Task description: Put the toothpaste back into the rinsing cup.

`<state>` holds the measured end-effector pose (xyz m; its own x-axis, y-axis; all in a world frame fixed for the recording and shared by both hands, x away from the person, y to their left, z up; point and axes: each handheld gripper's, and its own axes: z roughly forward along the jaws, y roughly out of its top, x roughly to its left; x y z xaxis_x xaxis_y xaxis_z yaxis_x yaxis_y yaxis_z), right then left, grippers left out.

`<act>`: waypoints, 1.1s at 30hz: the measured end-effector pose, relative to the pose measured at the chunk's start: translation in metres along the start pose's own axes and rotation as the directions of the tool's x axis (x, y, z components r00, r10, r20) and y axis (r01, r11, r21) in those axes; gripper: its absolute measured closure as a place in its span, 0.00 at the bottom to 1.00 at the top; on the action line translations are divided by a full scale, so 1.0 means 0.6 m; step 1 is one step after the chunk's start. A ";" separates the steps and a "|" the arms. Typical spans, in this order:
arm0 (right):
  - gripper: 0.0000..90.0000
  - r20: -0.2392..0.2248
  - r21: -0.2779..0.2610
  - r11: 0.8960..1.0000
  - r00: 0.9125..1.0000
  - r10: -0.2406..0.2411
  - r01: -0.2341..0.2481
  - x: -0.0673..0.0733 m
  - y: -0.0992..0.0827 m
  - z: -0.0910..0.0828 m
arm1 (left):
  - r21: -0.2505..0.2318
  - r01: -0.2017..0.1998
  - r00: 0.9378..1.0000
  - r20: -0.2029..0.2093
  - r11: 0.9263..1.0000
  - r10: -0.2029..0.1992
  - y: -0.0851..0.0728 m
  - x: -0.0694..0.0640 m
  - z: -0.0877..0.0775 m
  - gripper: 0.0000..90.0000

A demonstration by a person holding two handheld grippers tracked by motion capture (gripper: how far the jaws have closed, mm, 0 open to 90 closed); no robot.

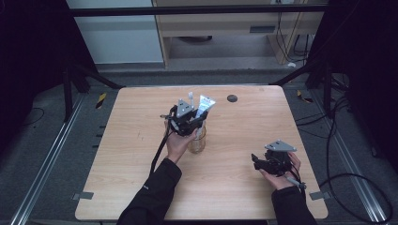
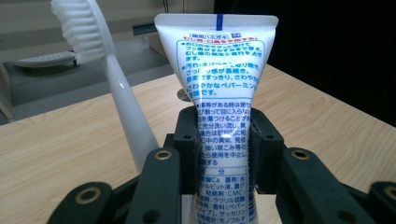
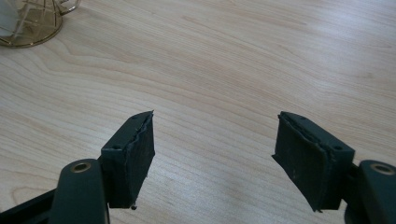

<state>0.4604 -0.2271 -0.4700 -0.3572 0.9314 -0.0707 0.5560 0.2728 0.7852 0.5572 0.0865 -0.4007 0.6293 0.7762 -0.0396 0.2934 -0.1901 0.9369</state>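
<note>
The left claw (image 2: 219, 154) pinches a toothpaste tube (image 2: 219, 88) upright over the cup (image 1: 197, 143) below it, beside the toothbrush (image 2: 112, 84), not yet let go.

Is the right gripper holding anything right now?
No, the right gripper has its jaws wide apart with only bare wooden table between them.

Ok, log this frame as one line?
left tool: shut on tube over cup | toothbrush: upright beside tube | right tool: open, nothing between pads, over table
</note>
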 end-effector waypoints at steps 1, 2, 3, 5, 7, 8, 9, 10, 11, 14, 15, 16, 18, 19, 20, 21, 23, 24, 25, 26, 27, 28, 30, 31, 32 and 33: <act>0.32 0.000 0.001 1.000 1.000 0.000 0.000 0.000 0.000 0.000 | 0.001 -0.001 1.000 -0.004 1.000 0.001 -0.002 0.000 0.000 0.76; 0.32 0.001 0.001 1.000 1.000 0.001 -0.001 0.001 0.000 0.000 | -0.002 -0.002 1.000 -0.003 1.000 0.002 -0.003 0.000 -0.001 0.76; 0.32 -0.001 0.002 1.000 1.000 0.003 -0.003 0.001 0.000 0.000 | -0.003 -0.002 1.000 0.002 1.000 0.002 -0.005 -0.001 0.000 0.76; 0.32 0.000 0.002 1.000 1.000 0.002 -0.002 0.001 0.000 0.000 | -0.005 -0.006 1.000 0.002 1.000 0.006 -0.008 -0.003 0.000 0.76; 0.32 0.001 0.002 1.000 1.000 0.000 0.000 0.001 0.000 0.000 | -0.002 -0.012 1.000 0.004 1.000 0.012 -0.012 -0.005 0.001 0.76; 0.32 0.001 0.002 1.000 1.000 0.001 -0.001 0.001 0.000 0.000 | -0.002 -0.009 1.000 0.007 1.000 0.009 -0.015 -0.005 0.001 0.76; 0.32 0.001 0.003 1.000 1.000 0.001 -0.001 0.001 0.000 -0.001 | -0.007 -0.004 1.000 0.012 1.000 0.004 -0.018 -0.005 0.001 0.76; 0.32 0.001 0.003 1.000 1.000 0.001 -0.001 0.001 0.000 -0.001 | -0.010 -0.004 1.000 0.012 1.000 0.004 -0.019 -0.004 0.000 0.76; 0.32 0.001 0.003 1.000 1.000 0.001 -0.001 0.001 0.000 -0.001 | -0.015 -0.001 1.000 0.012 1.000 0.002 -0.021 -0.004 -0.001 0.76; 0.32 -0.001 0.003 1.000 1.000 -0.003 0.003 0.002 -0.001 0.000 | -0.016 0.008 1.000 0.016 1.000 -0.008 -0.026 -0.001 -0.004 0.76; 0.32 -0.001 0.005 1.000 1.000 -0.001 0.001 0.002 -0.001 0.000 | -0.021 0.010 1.000 0.019 1.000 -0.009 -0.029 0.000 -0.005 0.76; 0.32 0.000 0.005 1.000 1.000 -0.002 0.002 0.002 -0.001 0.000 | -0.026 0.014 1.000 0.020 1.000 -0.013 -0.031 0.001 -0.006 0.76; 0.32 0.000 0.005 1.000 1.000 -0.003 0.003 0.003 -0.001 0.000 | -0.032 0.022 1.000 0.021 0.999 -0.021 -0.033 0.003 -0.007 0.76; 0.32 -0.001 0.006 1.000 1.000 -0.001 0.001 0.003 0.000 0.000 | -0.031 0.020 1.000 0.022 0.999 -0.019 -0.033 0.003 -0.008 0.76; 0.32 0.000 0.005 1.000 1.000 -0.003 0.003 0.003 -0.001 0.000 | -0.031 0.018 1.000 0.023 0.999 -0.018 -0.034 0.003 -0.009 0.76; 0.32 0.000 0.005 1.000 1.000 -0.003 0.003 0.003 -0.001 0.000 | -0.030 0.017 1.000 0.022 0.999 -0.016 -0.034 0.003 -0.009 0.76; 0.32 0.000 0.005 1.000 1.000 -0.002 0.002 0.003 0.000 0.000 | -0.032 0.012 1.000 0.021 0.999 -0.011 -0.035 0.003 -0.011 0.75; 0.32 0.000 0.005 1.000 1.000 -0.002 0.002 0.003 0.000 0.000 | -0.033 0.011 1.000 0.021 0.999 -0.011 -0.035 0.003 -0.012 0.75; 0.32 -0.001 0.005 1.000 1.000 0.000 0.000 0.003 0.000 -0.001 | -0.034 0.012 1.000 0.021 0.999 -0.012 -0.036 0.003 -0.013 0.75; 0.32 -0.001 0.004 1.000 1.000 0.001 -0.001 0.003 0.000 -0.001 | -0.037 0.013 1.000 0.022 0.999 -0.012 -0.037 0.004 -0.014 0.75; 0.32 -0.001 0.004 1.000 1.000 0.000 0.000 0.003 0.000 -0.001 | -0.038 0.012 1.000 0.022 0.999 -0.011 -0.038 0.005 -0.015 0.75; 0.32 0.000 0.005 1.000 1.000 0.000 0.000 0.003 0.000 -0.001 | -0.037 0.009 1.000 0.022 0.999 -0.009 -0.038 0.006 -0.016 0.75; 0.32 -0.001 0.005 1.000 1.000 0.001 -0.001 0.003 0.000 -0.001 | -0.041 0.011 1.000 0.026 0.999 -0.010 -0.040 0.007 -0.016 0.75; 0.32 -0.001 0.005 1.000 1.000 0.001 -0.001 0.003 0.000 -0.001 | -0.041 0.008 1.000 0.026 0.999 -0.007 -0.040 0.006 -0.016 0.75; 0.32 -0.002 0.004 1.000 1.000 0.002 -0.002 0.003 0.000 -0.001 | -0.041 0.004 1.000 0.027 0.999 -0.003 -0.041 0.005 -0.016 0.75; 0.32 -0.001 0.003 1.000 1.000 0.001 -0.001 0.003 0.000 -0.001 | -0.041 0.000 1.000 0.025 0.999 0.001 -0.041 0.003 -0.015 0.75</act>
<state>0.4592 -0.2255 -0.4697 -0.3573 0.9314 -0.0697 0.5586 0.2729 0.7833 0.5444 0.0981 -0.4205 0.6472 0.7608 -0.0470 0.2635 -0.1655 0.9504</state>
